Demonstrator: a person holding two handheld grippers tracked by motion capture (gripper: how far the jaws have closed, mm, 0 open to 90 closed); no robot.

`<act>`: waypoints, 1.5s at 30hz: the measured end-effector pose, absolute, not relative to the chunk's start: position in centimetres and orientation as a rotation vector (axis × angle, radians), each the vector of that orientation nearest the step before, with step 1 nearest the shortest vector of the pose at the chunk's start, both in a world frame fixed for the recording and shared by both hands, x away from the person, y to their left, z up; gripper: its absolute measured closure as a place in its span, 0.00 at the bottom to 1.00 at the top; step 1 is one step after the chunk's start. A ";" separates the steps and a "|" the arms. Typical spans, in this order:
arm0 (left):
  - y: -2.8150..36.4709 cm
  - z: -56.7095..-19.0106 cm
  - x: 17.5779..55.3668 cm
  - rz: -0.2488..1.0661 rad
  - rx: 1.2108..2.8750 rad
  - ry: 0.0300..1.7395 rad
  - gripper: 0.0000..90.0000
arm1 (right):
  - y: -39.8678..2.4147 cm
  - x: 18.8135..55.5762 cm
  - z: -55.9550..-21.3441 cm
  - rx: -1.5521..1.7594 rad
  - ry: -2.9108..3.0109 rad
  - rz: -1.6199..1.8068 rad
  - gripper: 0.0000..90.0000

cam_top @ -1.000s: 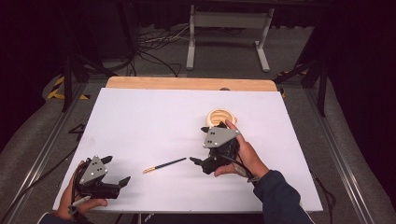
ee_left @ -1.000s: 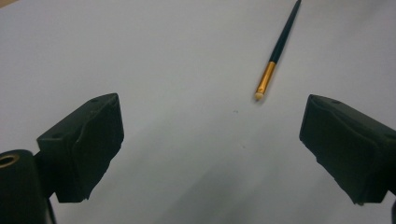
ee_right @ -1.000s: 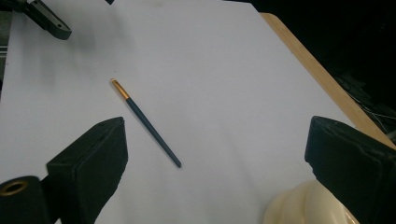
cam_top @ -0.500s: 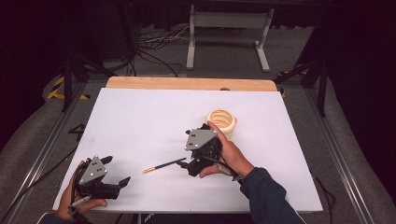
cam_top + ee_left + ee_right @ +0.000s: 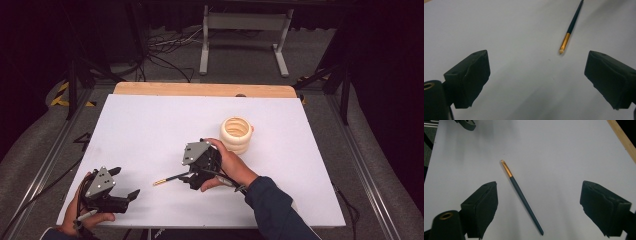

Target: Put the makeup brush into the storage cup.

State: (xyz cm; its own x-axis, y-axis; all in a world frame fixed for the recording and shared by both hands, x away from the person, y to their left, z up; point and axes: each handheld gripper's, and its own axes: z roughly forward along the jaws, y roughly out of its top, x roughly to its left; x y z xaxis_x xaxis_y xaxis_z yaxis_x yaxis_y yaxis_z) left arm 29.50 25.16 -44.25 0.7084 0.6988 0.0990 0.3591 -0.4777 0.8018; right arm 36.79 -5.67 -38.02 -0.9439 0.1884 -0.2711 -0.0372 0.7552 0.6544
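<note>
A thin brush (image 5: 172, 178) with a dark handle, gold ferrule and pale tip lies on the white table (image 5: 150, 125). My right gripper (image 5: 192, 177) hovers over its handle end, jaws pointing left. In the right gripper view the brush (image 5: 520, 195) lies between the wide-apart jaws of the right gripper (image 5: 539, 197); they have just been closing a little, and neither pad touches it. My left gripper (image 5: 127, 182) rests at the near left corner, open and empty. Ahead of the left gripper (image 5: 537, 72), the brush (image 5: 571, 25) lies tip-first.
A cream ribbed ring-shaped pot (image 5: 236, 134) stands right of centre, just behind the right hand. A wooden strip (image 5: 200, 89) runs along the table's far edge. The other gripper (image 5: 465, 123) shows at the top left of the right gripper view.
The right hand has moved left and down from beside the cream pot to the brush's handle end. The left gripper has stayed in place.
</note>
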 end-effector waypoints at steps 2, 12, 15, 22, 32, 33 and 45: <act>25.2 -44.2 29.5 0.536 2.102 0.800 0.08 | -5.1 37.0 -38.3 0.108 2.654 0.983 0.20; 25.2 -44.3 29.4 0.531 2.105 0.796 0.08 | -3.0 37.8 -39.9 0.046 2.748 0.817 0.23; 25.2 -44.3 29.4 0.530 2.106 0.796 0.08 | -2.5 38.3 -40.4 0.030 2.790 0.771 0.27; 25.2 -44.2 29.2 0.529 2.105 0.787 0.08 | -1.3 38.9 -41.6 -0.056 2.873 0.556 0.38; 25.4 -44.3 29.2 0.511 2.106 0.790 0.08 | -0.1 40.1 -42.3 -0.100 2.922 0.375 0.60; 25.5 -44.3 29.2 0.509 2.105 0.790 0.08 | 0.0 40.4 -42.4 -0.114 2.926 0.338 0.64; 25.3 -44.4 29.3 0.496 2.116 0.789 0.08 | 0.7 40.9 -42.5 -0.163 2.964 0.243 0.74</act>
